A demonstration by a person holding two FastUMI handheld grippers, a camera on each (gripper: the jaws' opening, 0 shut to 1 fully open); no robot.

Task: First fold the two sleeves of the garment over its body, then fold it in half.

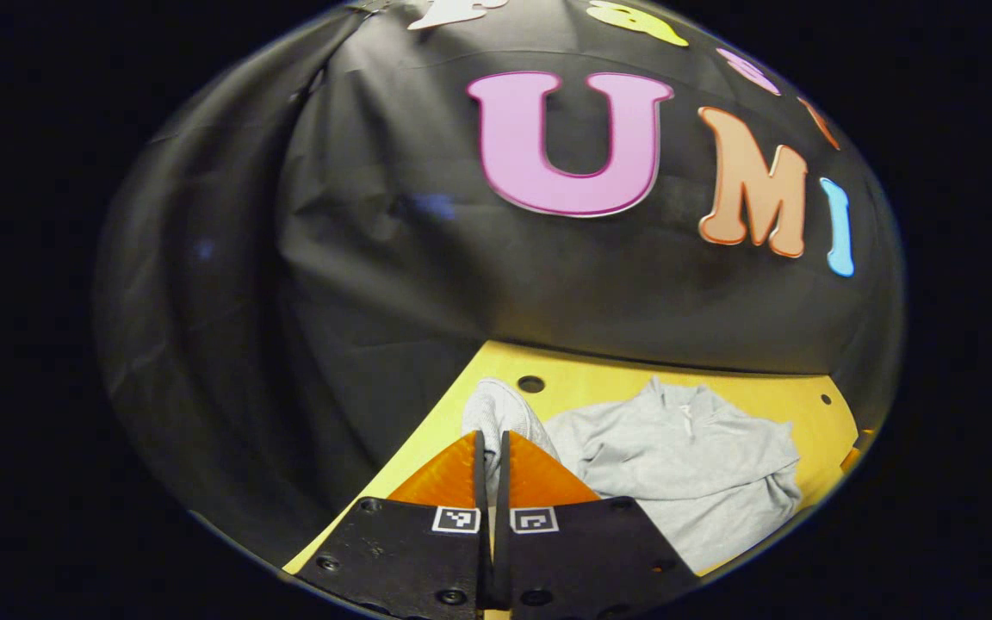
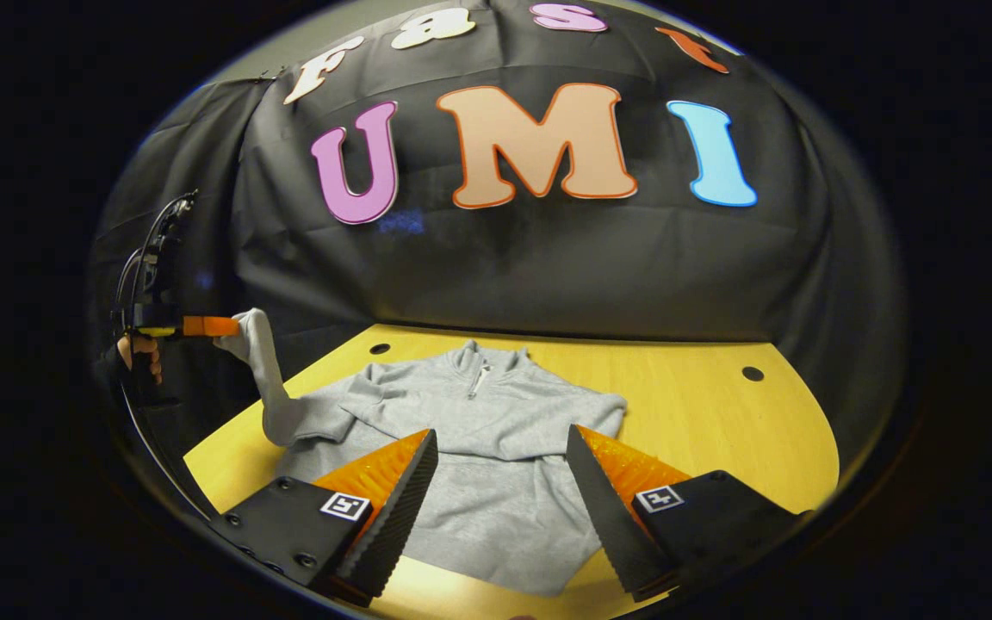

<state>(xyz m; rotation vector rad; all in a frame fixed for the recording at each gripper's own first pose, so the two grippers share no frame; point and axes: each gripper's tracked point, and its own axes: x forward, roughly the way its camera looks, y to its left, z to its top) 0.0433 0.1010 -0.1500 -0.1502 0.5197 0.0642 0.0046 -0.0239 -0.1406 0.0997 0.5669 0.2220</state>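
We see the left gripper (image 2: 233, 327) clamped on 1 sleeve (image 2: 262, 362), lifted off the table (image 2: 720, 413). The right gripper (image 2: 500, 508) hangs wide apart over the grey garment (image 2: 479, 413).

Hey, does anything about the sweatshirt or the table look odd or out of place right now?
Nothing damaged or spilled. The grey sweatshirt lies on the yellow table; one sleeve is lifted off it, pinched by the left gripper, mid-fold. The right gripper hangs open over the sweatshirt's body.
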